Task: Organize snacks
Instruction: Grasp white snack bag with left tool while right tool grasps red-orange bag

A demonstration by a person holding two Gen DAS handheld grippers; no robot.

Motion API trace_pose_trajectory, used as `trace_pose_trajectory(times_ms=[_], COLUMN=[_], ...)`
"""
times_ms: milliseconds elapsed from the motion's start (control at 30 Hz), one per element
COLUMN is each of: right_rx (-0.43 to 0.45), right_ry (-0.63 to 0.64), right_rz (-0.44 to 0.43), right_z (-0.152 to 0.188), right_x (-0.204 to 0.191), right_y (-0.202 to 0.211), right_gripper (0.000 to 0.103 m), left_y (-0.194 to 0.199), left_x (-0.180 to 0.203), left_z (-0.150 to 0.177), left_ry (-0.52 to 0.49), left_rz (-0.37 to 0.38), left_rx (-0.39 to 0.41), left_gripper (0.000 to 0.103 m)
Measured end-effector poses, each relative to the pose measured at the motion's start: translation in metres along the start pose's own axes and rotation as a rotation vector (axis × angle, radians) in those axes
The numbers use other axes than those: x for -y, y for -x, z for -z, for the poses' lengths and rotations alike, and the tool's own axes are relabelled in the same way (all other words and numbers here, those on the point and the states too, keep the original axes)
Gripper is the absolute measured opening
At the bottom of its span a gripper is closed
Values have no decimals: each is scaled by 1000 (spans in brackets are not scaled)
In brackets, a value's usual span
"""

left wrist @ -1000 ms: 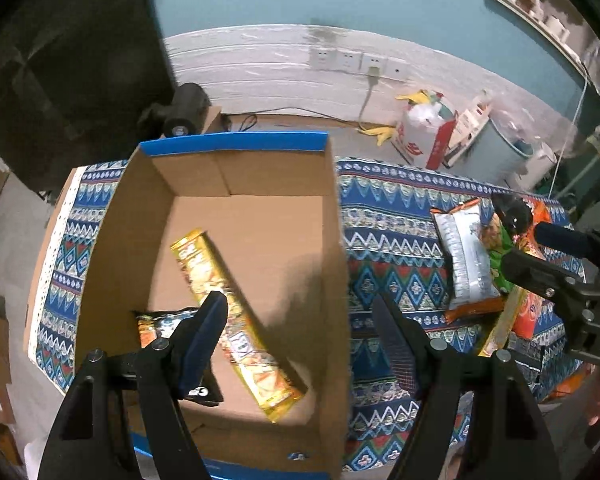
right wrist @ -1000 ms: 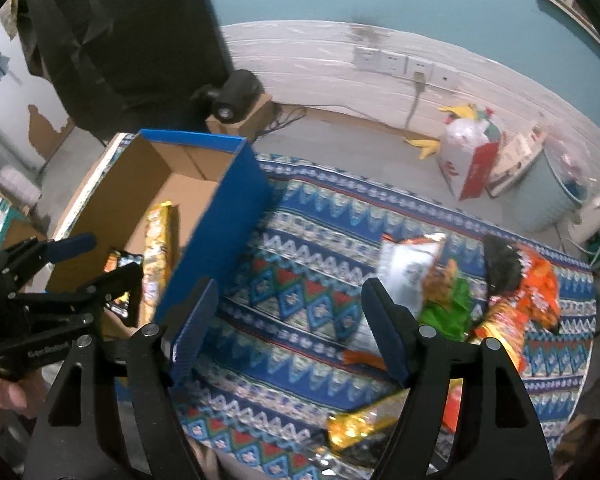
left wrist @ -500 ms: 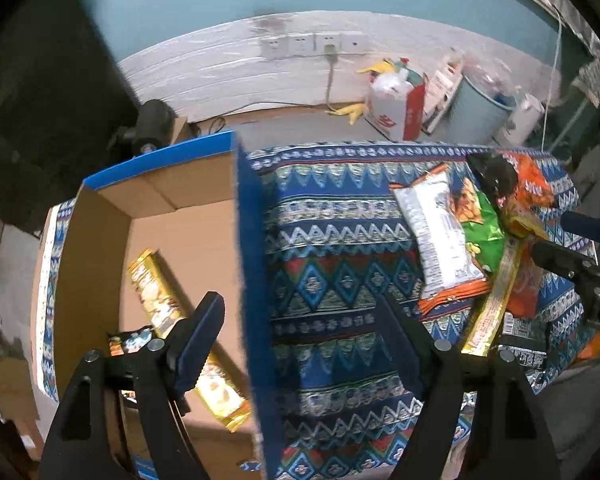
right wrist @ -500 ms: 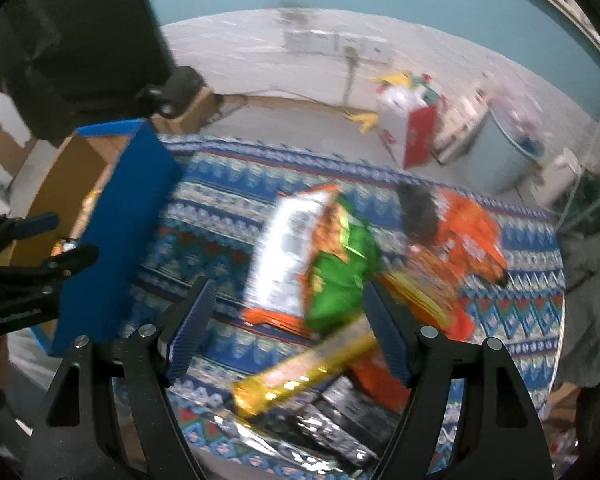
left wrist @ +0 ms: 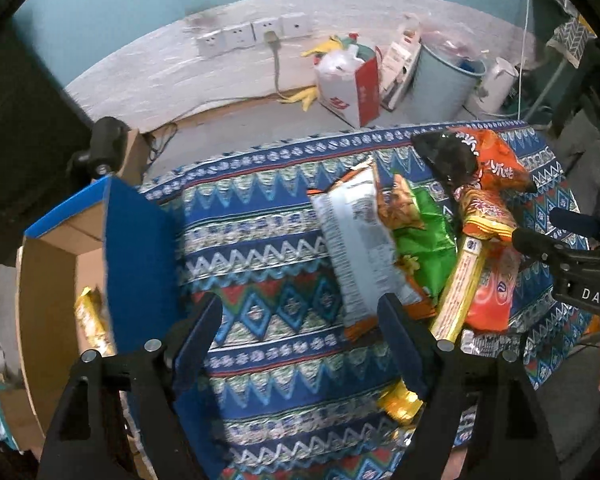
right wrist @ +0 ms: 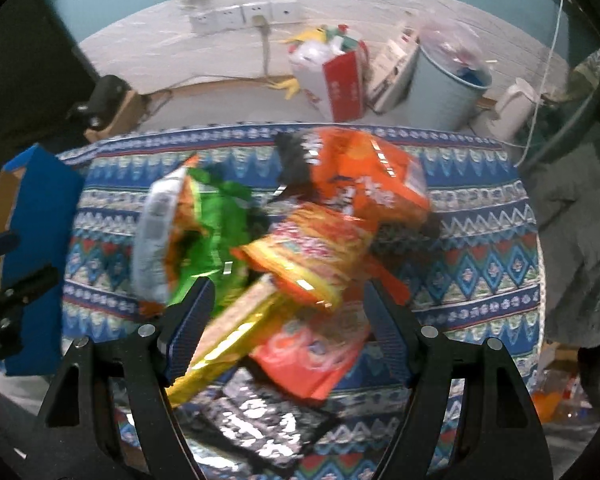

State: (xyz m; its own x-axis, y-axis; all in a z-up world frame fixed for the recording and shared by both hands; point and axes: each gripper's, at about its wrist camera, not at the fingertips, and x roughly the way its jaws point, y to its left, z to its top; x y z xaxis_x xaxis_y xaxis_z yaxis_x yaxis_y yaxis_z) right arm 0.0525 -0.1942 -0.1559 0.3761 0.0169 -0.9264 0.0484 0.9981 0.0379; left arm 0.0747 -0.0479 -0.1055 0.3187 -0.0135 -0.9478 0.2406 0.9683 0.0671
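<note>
A pile of snack packets lies on the patterned tablecloth (left wrist: 260, 248): a silver-backed bag (left wrist: 356, 248), a green bag (left wrist: 424, 232), orange bags (left wrist: 496, 160) and a long yellow pack (left wrist: 460, 284). My left gripper (left wrist: 300, 320) is open and empty above the cloth, between the pile and the blue cardboard box (left wrist: 136, 256). A yellow pack (left wrist: 92, 320) lies inside the box. My right gripper (right wrist: 288, 316) is open and empty just above the pile, over the long yellow pack (right wrist: 236, 332) and an orange packet (right wrist: 312, 352). The view is blurred.
Dark foil packets (right wrist: 260, 416) lie at the near edge of the table. Beyond the table stand a red and white bag (left wrist: 352, 84), a light blue bin (left wrist: 444, 80) and a white kettle (left wrist: 496, 84) on the floor. The box also shows at the left of the right wrist view (right wrist: 36, 248).
Both grippers have swung to the right, away from the box and toward the snack pile. The right gripper has come down close over the packets. Both stayed open.
</note>
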Motion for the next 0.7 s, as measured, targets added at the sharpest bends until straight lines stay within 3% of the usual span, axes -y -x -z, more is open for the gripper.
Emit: trace_pose_trajectory(times_ms=[233,433,700], right_rx=[-58,-98,-148], right_ry=[-75,-144,-195], right_rz=[-19,-24,-32], right_z=[-20,-37,-43], right_x=[22,30,34], right_y=[-21,-47,-83], right_gripper=[75,76,76], left_y=[-39,-65,-89], left_x=[1,-10,-3], left_z=[-19,-29,-38], left_ry=[79,207,224], left_rz=[28,106,121], left_rx=[-60,-101,-130], left_gripper=[81,81,81])
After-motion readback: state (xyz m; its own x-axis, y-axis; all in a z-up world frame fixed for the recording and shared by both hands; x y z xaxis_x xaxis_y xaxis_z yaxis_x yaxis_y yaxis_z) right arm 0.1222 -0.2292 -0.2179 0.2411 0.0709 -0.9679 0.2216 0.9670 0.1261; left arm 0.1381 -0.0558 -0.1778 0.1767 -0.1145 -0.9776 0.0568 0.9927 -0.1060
